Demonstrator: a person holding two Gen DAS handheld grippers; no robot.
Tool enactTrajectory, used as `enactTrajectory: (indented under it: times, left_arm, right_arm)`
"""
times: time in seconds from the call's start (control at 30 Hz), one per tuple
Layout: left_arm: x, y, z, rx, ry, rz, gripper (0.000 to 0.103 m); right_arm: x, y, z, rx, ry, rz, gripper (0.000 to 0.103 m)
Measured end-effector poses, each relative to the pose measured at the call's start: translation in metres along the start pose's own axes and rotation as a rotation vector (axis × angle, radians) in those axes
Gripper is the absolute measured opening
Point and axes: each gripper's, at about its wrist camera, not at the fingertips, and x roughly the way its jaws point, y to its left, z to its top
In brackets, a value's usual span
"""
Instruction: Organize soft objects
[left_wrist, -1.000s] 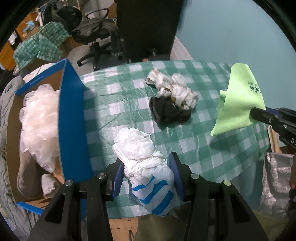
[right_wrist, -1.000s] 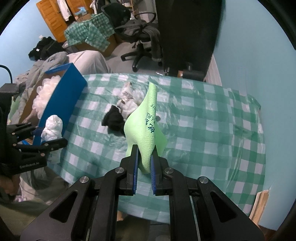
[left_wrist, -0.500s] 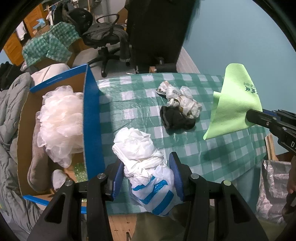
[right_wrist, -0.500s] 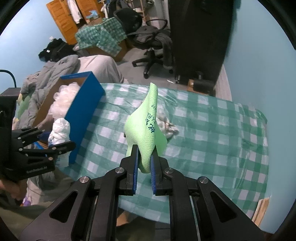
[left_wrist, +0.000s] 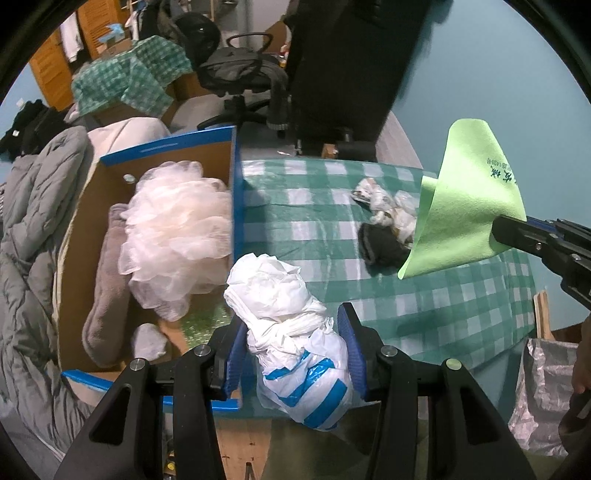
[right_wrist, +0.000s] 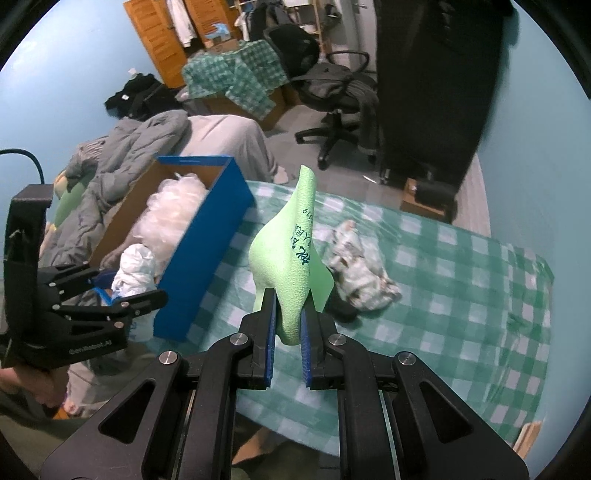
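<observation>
Because the soft things likely go into the open blue box (left_wrist: 236, 206) at the table (right_wrist: 461, 295) edge, the left tool (left_wrist: 295, 347) carries a knotted plastic bag (left_wrist: 291, 332) clamped above it, while the right tool (right_wrist: 288, 328) pinches a green cloth (right_wrist: 291, 258).

left wrist: steeply down along gripper (left_wrist: 291, 354), close above box (left_wrist: 236, 229) | right wrist: down over table (right_wrist: 461, 295) | shared: box, table
</observation>
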Motion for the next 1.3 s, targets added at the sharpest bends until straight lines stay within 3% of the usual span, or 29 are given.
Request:
enactTrajectory:
  times: [0.97, 1.3]
  left_arm:
    - [-0.01, 0.103, -0.012, -0.237, -0.031, 0.082, 0.048]
    - [0.008, 0.125, -0.021, -0.26, 0.005, 0.098, 0.048]
  right_arm:
    - [0.042, 0.115, 0.049, -0.221, 0.012, 0.164, 0.011]
    - [0.075, 0.126, 0.05, -0.212, 0.071, 0.151, 0.011]
